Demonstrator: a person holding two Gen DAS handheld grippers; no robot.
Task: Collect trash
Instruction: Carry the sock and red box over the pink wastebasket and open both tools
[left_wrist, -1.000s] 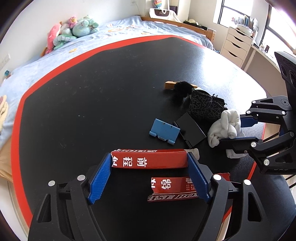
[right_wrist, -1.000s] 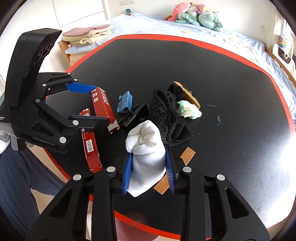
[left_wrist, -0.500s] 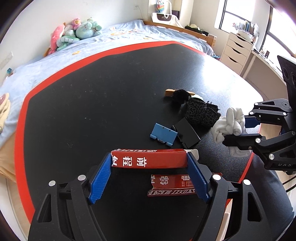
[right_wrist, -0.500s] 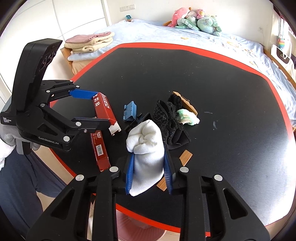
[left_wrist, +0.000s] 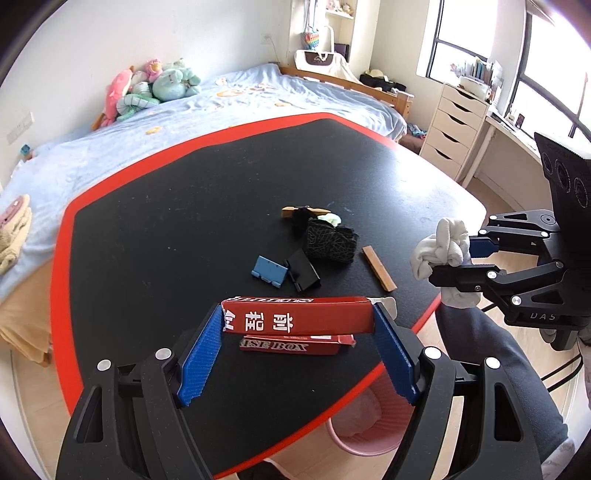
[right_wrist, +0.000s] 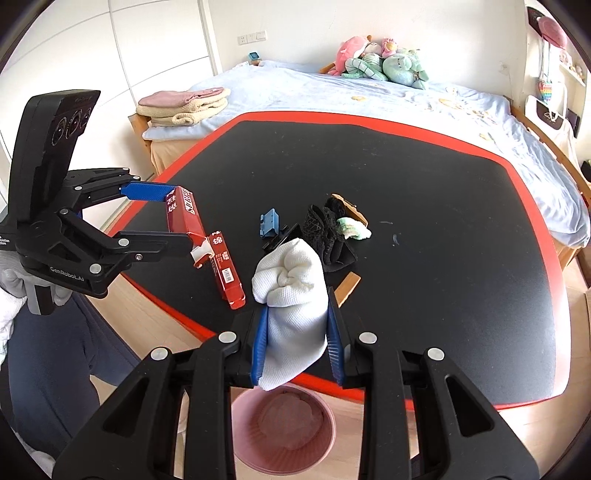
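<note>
Left gripper (left_wrist: 297, 328) clamps a red carton (left_wrist: 297, 320) endwise above the table's (left_wrist: 184, 206) near edge. Right gripper (right_wrist: 297, 328) clamps a white cloth wad (right_wrist: 291, 291) above the pink bin (right_wrist: 284, 424), which apparently already holds something pale.

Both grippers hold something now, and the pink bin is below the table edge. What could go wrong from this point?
1. The right gripper pinches only the middle of the white sock; if released off-centre, it may miss the pink bin.
2. The left gripper holds the long red box by its ends, so it might slip, and it is not over the bin yet.
3. The second red box lies near the table's edge and might be knocked off.
</note>
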